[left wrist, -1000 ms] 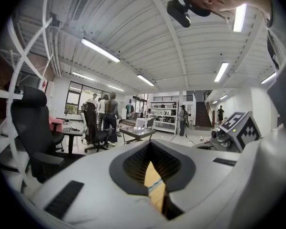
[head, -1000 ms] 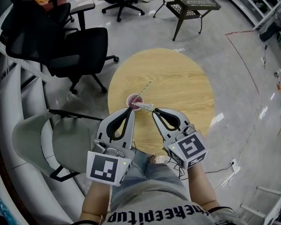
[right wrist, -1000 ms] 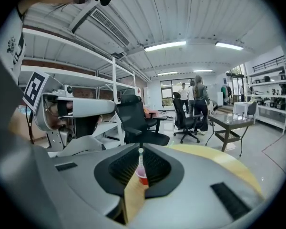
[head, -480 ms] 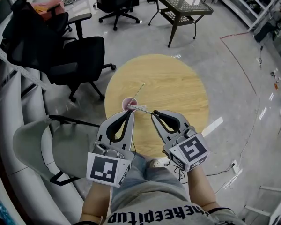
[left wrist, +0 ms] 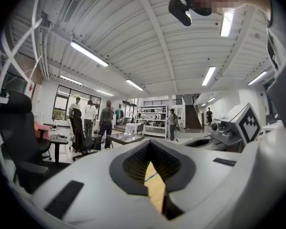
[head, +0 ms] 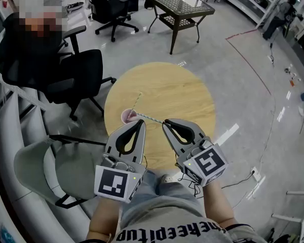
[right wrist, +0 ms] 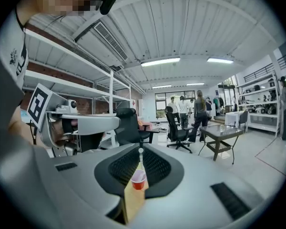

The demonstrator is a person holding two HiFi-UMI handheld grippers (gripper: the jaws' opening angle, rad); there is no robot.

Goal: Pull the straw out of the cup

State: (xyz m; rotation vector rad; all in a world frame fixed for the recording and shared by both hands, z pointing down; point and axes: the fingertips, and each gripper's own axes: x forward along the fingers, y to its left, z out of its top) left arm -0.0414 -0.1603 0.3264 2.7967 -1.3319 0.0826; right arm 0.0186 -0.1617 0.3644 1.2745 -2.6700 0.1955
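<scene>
Head view: my right gripper is clenched on a thin white straw. The straw's far end reaches the small red plastic cup near the left edge of the round wooden table; I cannot tell whether it is still inside. A striped straw leans out of the cup. My left gripper hangs just beside the cup.

Left gripper view: the jaws are pressed together with nothing between them.

Right gripper view: the jaw tips pinch the white straw above the cup.

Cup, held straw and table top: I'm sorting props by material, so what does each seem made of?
Cup: red, smooth, thin-walled, so likely plastic.
Straw in the right tool: pale and matte, probably paper, but too small to be sure.
Table top: light wood grain with a smooth finish, so solid wood or a veneer.
</scene>
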